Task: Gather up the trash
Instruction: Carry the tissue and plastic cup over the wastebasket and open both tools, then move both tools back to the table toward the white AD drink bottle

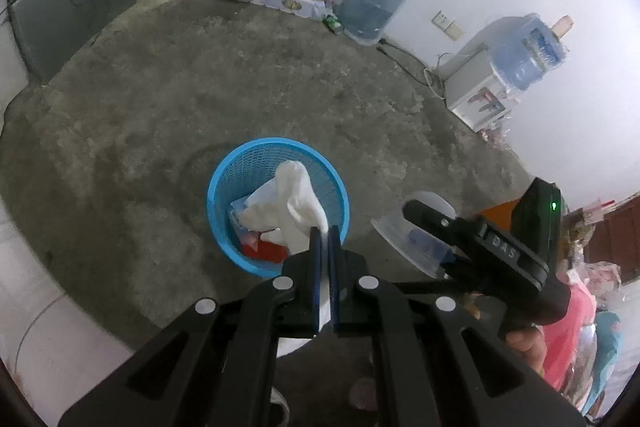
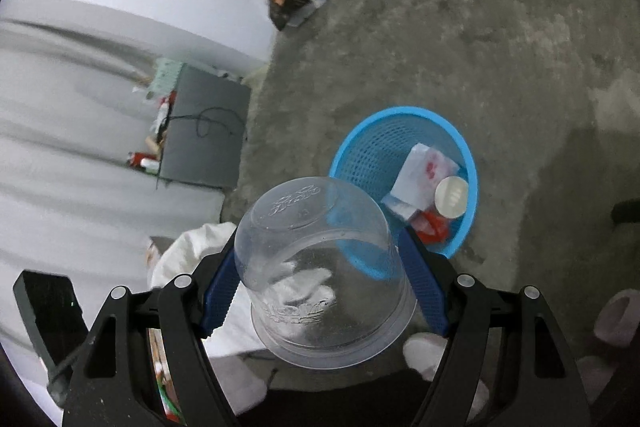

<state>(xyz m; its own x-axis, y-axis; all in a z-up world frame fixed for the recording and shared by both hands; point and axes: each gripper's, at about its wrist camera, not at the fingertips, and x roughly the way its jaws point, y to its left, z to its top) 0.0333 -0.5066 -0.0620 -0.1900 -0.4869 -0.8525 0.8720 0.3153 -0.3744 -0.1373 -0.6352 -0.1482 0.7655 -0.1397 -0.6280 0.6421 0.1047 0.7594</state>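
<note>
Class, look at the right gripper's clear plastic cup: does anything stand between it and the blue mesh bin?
Nothing visible does. The clear plastic cup, clamped in the right gripper, hangs beside the blue mesh bin, whose open top holds only low-lying trash.

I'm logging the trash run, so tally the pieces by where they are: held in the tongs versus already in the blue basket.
Held in tongs: 2 (white tissue in the left tongs, clear plastic cup in the right tongs)
In the blue basket: at least 3 (white packet, round lid, red wrapper)
Total: at least 5
</note>
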